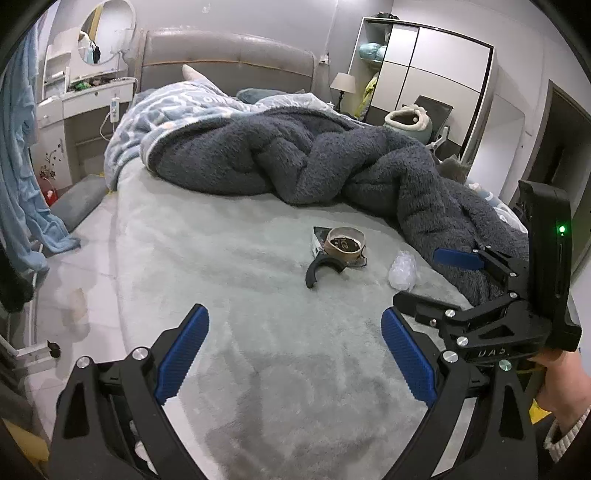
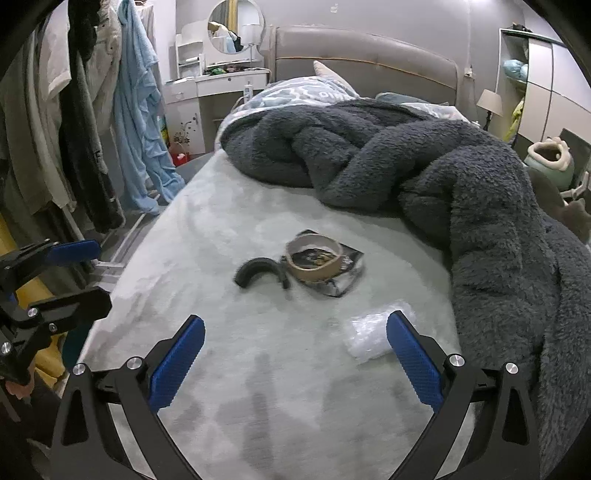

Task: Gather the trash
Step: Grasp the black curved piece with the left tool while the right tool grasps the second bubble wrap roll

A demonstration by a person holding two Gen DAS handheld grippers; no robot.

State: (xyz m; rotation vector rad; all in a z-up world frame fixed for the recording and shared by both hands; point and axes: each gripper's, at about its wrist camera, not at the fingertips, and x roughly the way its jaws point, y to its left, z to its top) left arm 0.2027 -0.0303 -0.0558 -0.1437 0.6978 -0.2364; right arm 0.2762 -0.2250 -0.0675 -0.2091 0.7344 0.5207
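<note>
Lying on the pale grey sheet [image 2: 229,229] are four loose bits of trash, grouped near the middle of the bed: one cardboard tape ring [image 2: 314,260], one dark printed wrapper [image 2: 347,271], one curved black plastic piece [image 2: 258,271] and one crumpled clear plastic bag [image 2: 371,332]. The tape ring sits on top of the wrapper, and part of the wrapper's print shows through its hollow centre; nothing else is inside it. The curved piece touches the ring's near edge on the left. The clear bag lies apart from these three, nearer the dark fleece blanket [image 2: 461,192], which is heaped across the far and right side of the bed. Two grippers are in use. The left gripper [image 1: 295,350] hangs above bare sheet with its blue pads spread wide and nothing between them. The right gripper [image 2: 295,350] is likewise spread wide and empty, its right pad just in front of the clear bag's edge; whether it touches the bag I cannot tell. In the left wrist view the same four items appear: ring [image 1: 345,243], wrapper [image 1: 318,240], black piece [image 1: 321,269] and bag [image 1: 402,269]. One round mirror [image 2: 235,26] stands over one white dresser [image 2: 221,88] beyond the bed.
</note>
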